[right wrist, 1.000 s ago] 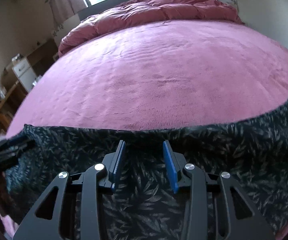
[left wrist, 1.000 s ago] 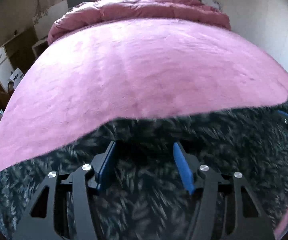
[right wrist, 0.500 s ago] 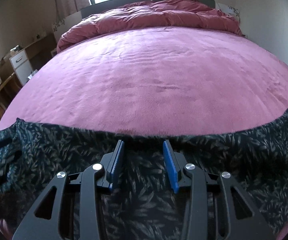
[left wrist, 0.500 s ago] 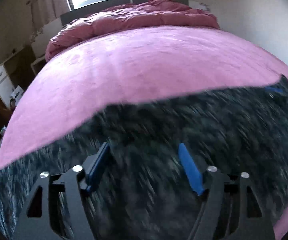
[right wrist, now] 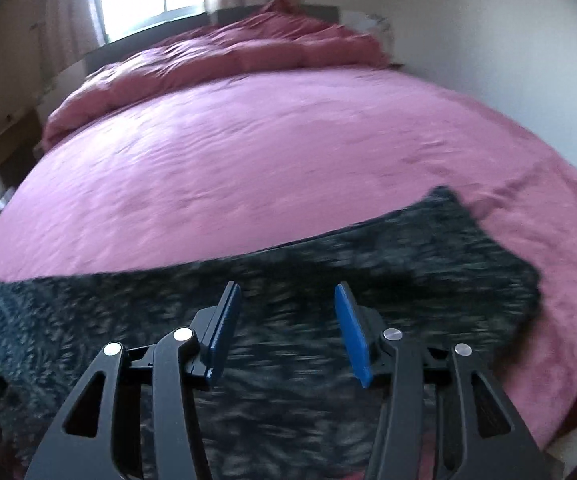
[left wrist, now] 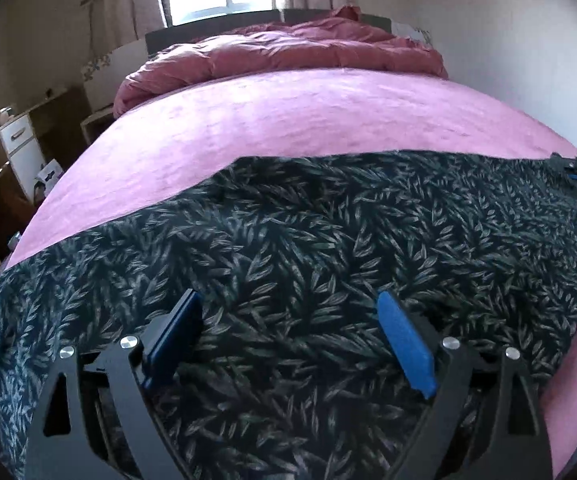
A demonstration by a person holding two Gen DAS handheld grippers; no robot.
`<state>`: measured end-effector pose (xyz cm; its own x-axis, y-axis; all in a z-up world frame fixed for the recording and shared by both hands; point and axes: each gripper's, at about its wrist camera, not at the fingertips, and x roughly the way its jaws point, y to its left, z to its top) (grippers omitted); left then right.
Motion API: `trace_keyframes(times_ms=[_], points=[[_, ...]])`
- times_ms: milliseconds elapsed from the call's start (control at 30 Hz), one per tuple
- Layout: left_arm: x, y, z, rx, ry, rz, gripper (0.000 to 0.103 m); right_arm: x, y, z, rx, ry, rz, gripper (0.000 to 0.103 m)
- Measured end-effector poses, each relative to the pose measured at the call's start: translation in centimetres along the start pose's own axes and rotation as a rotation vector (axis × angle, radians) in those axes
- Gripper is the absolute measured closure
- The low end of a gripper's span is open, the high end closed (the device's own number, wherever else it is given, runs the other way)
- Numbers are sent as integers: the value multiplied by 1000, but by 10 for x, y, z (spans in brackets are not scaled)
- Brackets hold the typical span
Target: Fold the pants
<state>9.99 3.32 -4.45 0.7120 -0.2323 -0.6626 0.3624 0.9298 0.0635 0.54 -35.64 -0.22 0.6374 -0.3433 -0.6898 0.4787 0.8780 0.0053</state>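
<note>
— Where are the pants now?
— They lie flat across the near part of the pink bed, dark with a leaf print.
— And the two grippers?
— The left gripper is spread wide above the cloth and holds nothing. The right gripper is also apart and holds nothing.

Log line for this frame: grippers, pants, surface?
left gripper: open, above pants | right gripper: open, above pants | pants: spread flat on pink bed
</note>
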Motion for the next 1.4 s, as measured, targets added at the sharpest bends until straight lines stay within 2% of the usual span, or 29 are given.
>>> trace_keyframes(times_ms=[233,300,333,500,600,800,867,1033,1133,1200,1300,1400], points=[[-23,14,-11,-89,-114,43,12,-13,-36,-5,108,-25,-61,55],[-26,22,-12,-118,-137,49,11,-15,-43,-4,135,-34,-69,50],[-29,26,-13,-137,-154,51,11,-15,-46,-2,147,-38,-73,44],[-33,45,-19,-205,-186,54,4,-19,-61,-1,205,-45,-80,43],[-29,54,-23,-251,-167,46,4,-18,-83,-4,316,-28,-57,43],[-18,73,-29,-306,-138,25,2,-18,-149,-20,616,-19,-50,43],[-16,75,-29,-312,-133,20,2,-14,-170,-28,713,-10,-27,43],[-12,75,-29,-326,-115,10,2,11,-209,-51,941,55,108,46],[-10,78,-29,-338,-104,5,2,21,-214,-49,949,47,162,46],[-10,75,-29,-341,-106,6,2,28,-215,-46,945,51,173,50],[-10,74,-29,-338,-111,8,2,39,-220,-42,982,37,223,56],[-8,75,-30,-341,-106,7,2,52,-225,-39,1001,40,265,66]])
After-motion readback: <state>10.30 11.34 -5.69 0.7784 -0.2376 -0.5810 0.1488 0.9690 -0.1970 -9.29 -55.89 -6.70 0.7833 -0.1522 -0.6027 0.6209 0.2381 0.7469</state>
